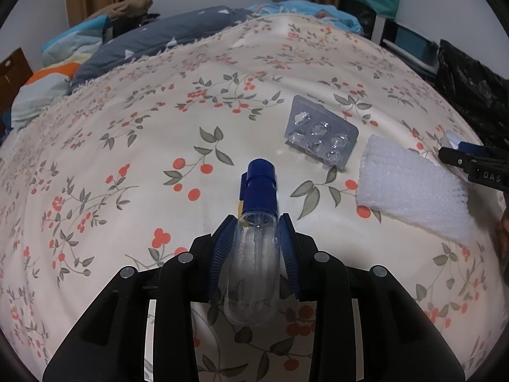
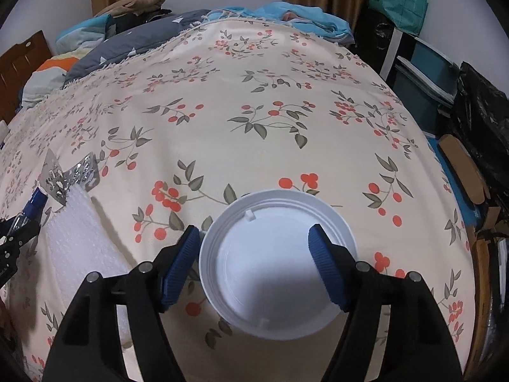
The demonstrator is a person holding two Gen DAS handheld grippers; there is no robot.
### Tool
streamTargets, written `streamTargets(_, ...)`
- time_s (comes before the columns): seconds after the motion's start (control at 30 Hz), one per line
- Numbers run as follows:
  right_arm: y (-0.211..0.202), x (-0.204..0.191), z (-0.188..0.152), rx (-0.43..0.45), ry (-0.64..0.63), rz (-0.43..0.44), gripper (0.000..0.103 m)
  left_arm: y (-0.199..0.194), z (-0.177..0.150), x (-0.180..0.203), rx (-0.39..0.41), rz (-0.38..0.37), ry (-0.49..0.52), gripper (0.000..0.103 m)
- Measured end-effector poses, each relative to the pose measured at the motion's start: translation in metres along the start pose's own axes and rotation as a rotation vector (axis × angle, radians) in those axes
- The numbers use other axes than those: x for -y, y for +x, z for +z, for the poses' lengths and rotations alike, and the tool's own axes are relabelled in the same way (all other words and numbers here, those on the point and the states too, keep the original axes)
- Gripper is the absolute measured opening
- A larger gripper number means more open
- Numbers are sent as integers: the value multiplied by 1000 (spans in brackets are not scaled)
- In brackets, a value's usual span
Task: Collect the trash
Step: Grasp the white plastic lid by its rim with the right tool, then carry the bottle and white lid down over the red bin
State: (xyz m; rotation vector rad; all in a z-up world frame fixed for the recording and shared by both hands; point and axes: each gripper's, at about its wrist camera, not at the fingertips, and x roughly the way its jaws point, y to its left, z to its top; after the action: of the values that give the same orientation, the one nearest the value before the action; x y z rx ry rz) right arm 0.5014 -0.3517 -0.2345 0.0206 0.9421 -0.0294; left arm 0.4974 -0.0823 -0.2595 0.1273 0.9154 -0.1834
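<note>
My left gripper (image 1: 254,226) is shut on a clear plastic spray bottle (image 1: 253,261) with a dark blue cap (image 1: 259,184), over the floral bedspread (image 1: 127,146). An empty silver blister pack (image 1: 321,132) and a white foam net sleeve (image 1: 410,187) lie ahead to the right. My right gripper (image 2: 254,238) is open, its blue pads on either side of a white round plastic lid (image 2: 273,270) that lies on the bedspread (image 2: 254,111). The foam sleeve (image 2: 79,242), the blister pack (image 2: 71,178) and the bottle (image 2: 33,207) show at the left of the right wrist view.
Folded quilts and pillows (image 1: 143,41) are piled at the head of the bed. A black plastic bag (image 2: 483,111), storage bins (image 2: 423,73) and cardboard (image 2: 461,165) stand beside the bed on the right. The right gripper's tip (image 1: 470,162) shows at the right edge.
</note>
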Motion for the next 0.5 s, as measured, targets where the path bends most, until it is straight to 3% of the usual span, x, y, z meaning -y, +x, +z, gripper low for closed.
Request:
streamTargets(0.1,0,-1,-2,-2,-19,-7,81,-1,-1,-1,2,-5,-4,32)
streamTargets(0.23,-7,-9,-4,14,-62,8,32,-3,-1,0,8,-8,5,29)
streamTargets(0.33,-14,-12,-10,22,-81,30,18,-5,-2,0,9,-15,2,29)
streamTargets(0.5,-37,-10,-28,39,-82,97,11,-16,-10,5,11,-27,10,29)
